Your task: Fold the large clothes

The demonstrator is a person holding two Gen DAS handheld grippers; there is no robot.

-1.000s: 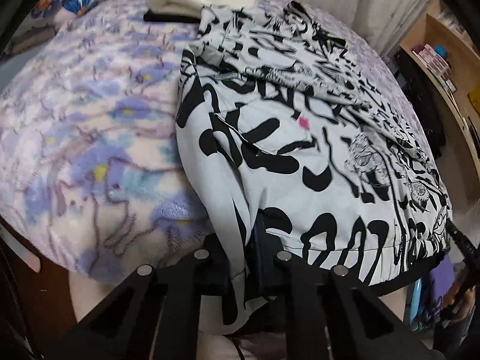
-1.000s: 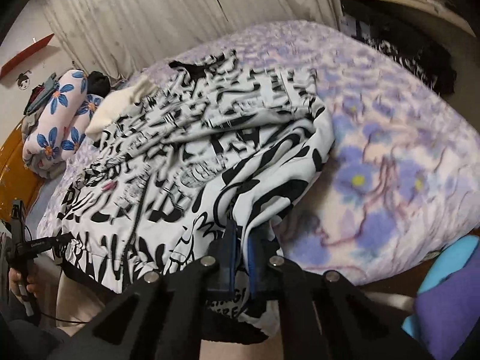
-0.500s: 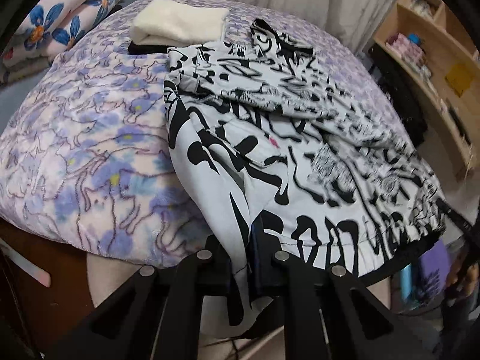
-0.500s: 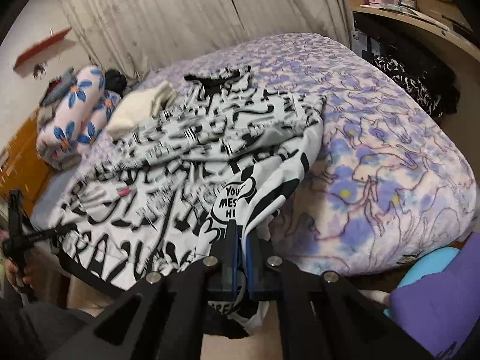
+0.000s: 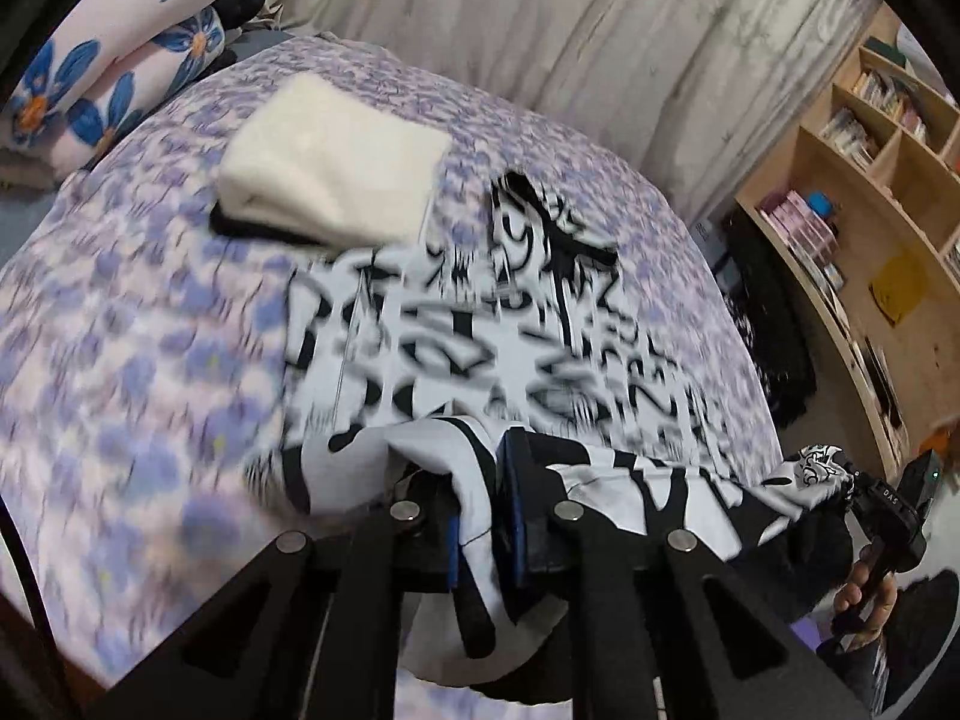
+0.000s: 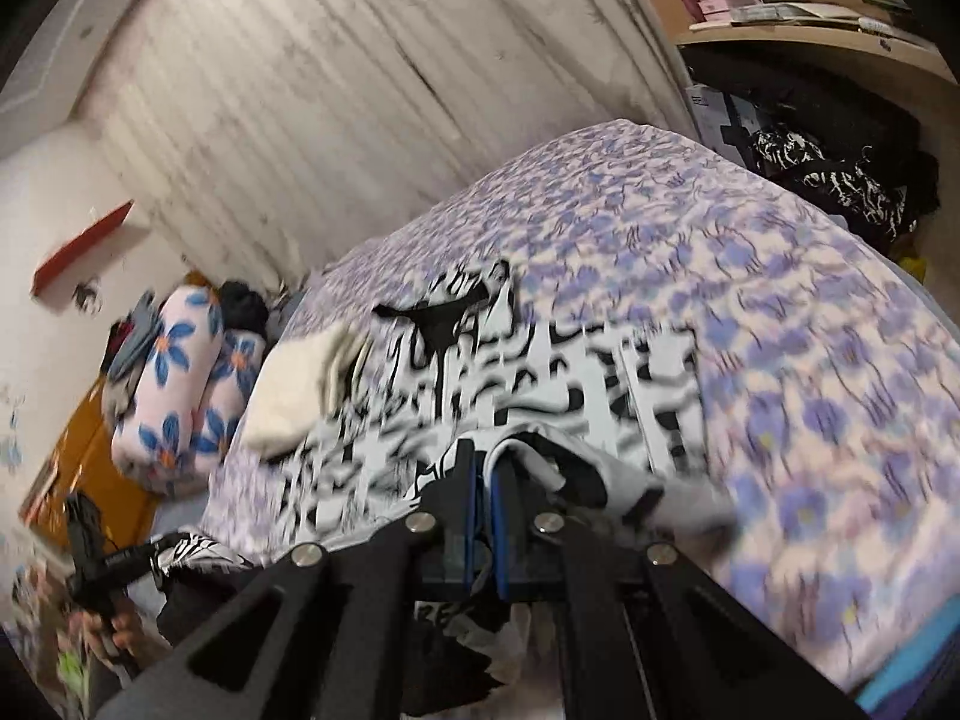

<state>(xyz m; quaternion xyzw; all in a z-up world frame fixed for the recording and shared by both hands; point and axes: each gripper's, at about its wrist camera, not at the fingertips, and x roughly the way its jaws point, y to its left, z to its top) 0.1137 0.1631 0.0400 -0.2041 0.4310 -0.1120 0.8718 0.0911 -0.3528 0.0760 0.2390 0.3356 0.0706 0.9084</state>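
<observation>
Grippers, left (image 5: 487, 504) and right (image 6: 483, 504), were each clamped on a hem corner of the black-and-white printed shirt (image 5: 480, 348), lifted above the flowered bedspread (image 5: 150, 330). The fold looked about halfway done, with the hem not yet laid down. The shirt lay lengthwise, its black collar (image 6: 441, 312) pointing toward the far curtain.

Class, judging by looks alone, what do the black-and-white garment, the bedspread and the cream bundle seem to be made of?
Garment: thin printed fabric, likely cotton or polyester knit; it drapes and bunches softly where both grippers pinch it.
Bedspread: plush fleece, probably; its floral print looks fuzzy and matte, though blur hinders.
Cream bundle: thick fluffy knit or fleece, with soft rounded folds.
</observation>
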